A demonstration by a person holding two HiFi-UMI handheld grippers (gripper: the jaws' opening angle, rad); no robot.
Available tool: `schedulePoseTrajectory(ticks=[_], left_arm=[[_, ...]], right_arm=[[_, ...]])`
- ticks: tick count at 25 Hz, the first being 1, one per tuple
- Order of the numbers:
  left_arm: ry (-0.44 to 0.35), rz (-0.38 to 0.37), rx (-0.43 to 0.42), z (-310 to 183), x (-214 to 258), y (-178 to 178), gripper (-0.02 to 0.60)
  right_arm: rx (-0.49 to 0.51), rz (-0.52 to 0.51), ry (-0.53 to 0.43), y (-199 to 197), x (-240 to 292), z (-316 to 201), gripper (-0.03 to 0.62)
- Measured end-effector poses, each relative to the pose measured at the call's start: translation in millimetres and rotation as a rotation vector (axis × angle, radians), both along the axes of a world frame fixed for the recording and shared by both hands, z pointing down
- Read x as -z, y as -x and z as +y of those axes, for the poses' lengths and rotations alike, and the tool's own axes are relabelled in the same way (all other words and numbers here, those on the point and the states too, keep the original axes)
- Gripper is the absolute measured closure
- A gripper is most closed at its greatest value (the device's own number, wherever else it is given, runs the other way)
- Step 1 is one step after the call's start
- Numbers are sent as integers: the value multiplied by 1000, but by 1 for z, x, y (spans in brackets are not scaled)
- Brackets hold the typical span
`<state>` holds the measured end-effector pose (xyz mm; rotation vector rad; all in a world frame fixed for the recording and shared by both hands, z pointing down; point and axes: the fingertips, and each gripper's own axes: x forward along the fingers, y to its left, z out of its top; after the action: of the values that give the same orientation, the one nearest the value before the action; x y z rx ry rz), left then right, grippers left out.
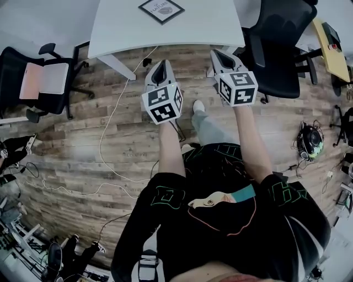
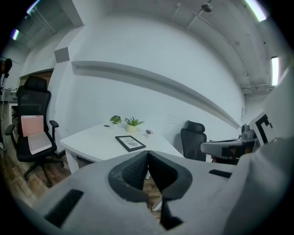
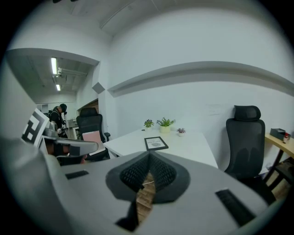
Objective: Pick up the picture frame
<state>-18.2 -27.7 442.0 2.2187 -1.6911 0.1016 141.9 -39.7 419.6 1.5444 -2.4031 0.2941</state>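
White table point(image 1: 116, 25), wooden floor point(image 1: 83, 154)

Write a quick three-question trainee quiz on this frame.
1. True or false: the picture frame lies flat on the white table.
2. The left gripper has its jaws: A) wide open, B) shut on nothing, C) shut on the frame.
3. What stands on the table beyond the frame, by the wall?

Key: 1 true; 2 B; 3 potted plants.
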Motion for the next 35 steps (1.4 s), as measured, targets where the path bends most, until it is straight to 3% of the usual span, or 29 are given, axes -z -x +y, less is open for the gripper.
schedulePoseTrajectory(ticks=[13,20,25,35], left_arm=[[133,-44,3,-84,-48,-47,574],[193,-71,76,-130,-59,-40,574],[176,-86,131,-155,-47,-32,574],[158,-112,156,-193,-24,-17,574]], right_arm=[[-40,-46,128,-57,-50,-90,589],[35,-68,188,-49,-68,-151,589],[95,-96,179,-35,-61,-189,589],[152,-132,159,-9,-41,-237,589]])
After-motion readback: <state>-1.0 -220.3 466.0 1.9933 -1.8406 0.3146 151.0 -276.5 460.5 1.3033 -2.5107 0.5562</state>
